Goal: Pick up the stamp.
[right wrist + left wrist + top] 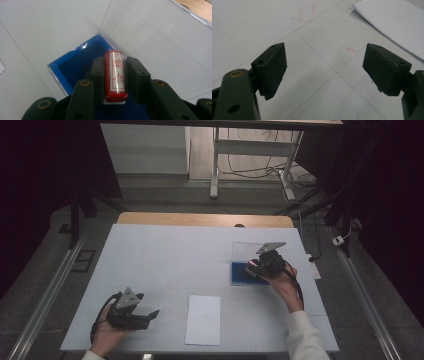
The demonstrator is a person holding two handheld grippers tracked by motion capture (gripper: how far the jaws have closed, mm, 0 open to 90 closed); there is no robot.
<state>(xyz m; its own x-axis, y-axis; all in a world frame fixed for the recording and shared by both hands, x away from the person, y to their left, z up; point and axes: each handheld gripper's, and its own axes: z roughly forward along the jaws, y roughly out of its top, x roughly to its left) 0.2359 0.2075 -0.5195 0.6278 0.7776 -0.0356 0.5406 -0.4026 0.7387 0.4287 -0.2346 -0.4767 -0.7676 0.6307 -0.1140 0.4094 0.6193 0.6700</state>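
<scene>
Right gripper view showed the right gripper (pixel 115 80) with its jaws pinching a red stamp (pixel 115 75) by its sides, over the blue ink pad (pixel 75 62) in its clear open case (pixel 150 37). The stamp's long axis ran along the jaws, its top end pointing away from the hand. A straight lift would likely keep it from slipping or tilting. The left gripper (pixel 324 70) rested near the paper (pixel 394 22), jaws spread, holding nothing.
</scene>
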